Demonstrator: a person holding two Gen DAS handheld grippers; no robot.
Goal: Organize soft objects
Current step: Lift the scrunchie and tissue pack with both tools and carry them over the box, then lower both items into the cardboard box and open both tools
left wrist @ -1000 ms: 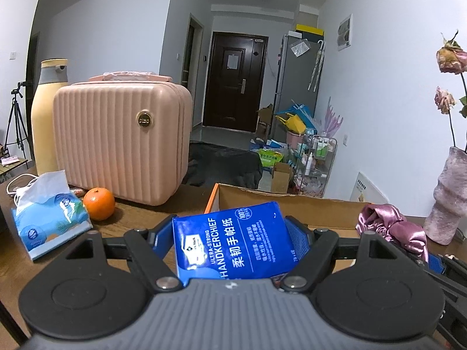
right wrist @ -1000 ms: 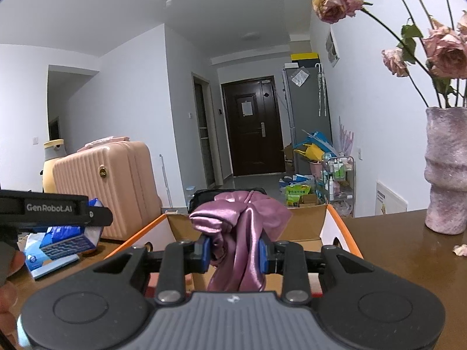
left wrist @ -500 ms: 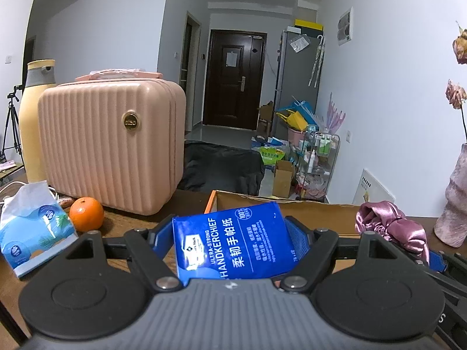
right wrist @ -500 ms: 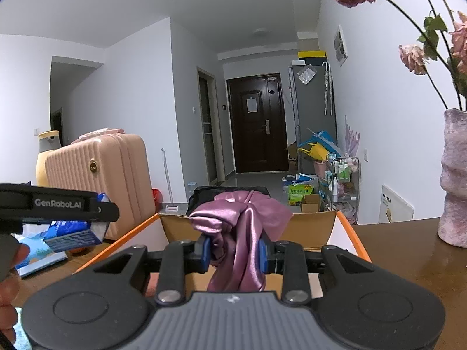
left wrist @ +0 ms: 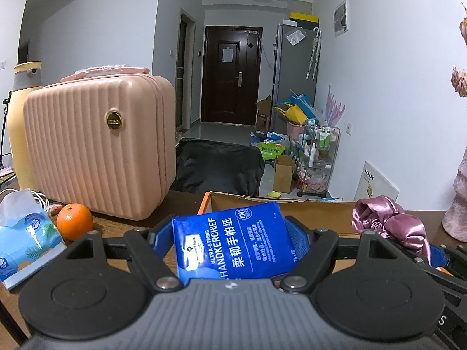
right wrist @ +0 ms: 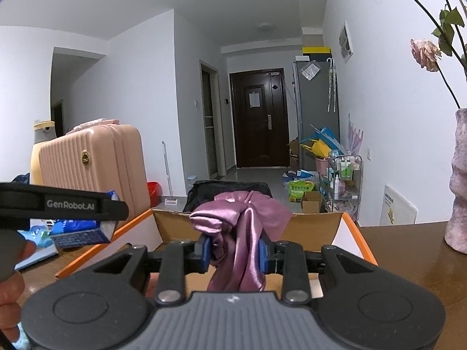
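While the left gripper (left wrist: 233, 242) clamps a blue handkerchief pack (left wrist: 232, 246) between wide-set pads, the right gripper (right wrist: 233, 252) pinches a pink satin scrunchie (right wrist: 239, 227) nearly closed, both held at the open cardboard box (right wrist: 335, 227) on the wooden table (right wrist: 408, 250).

Pink ribbed suitcase (left wrist: 96, 148) upright on desk (left wrist: 181, 207), at 10 o'clock in left view. Orange (left wrist: 74, 225) just beside its lower left corner. Cream bottle (left wrist: 20, 116) behind the case. Pink vase (right wrist: 458, 180) at 3 o'clock in right view, holding dried roses (right wrist: 424, 54). Dark door (left wrist: 232, 77) at 12 o'clock.
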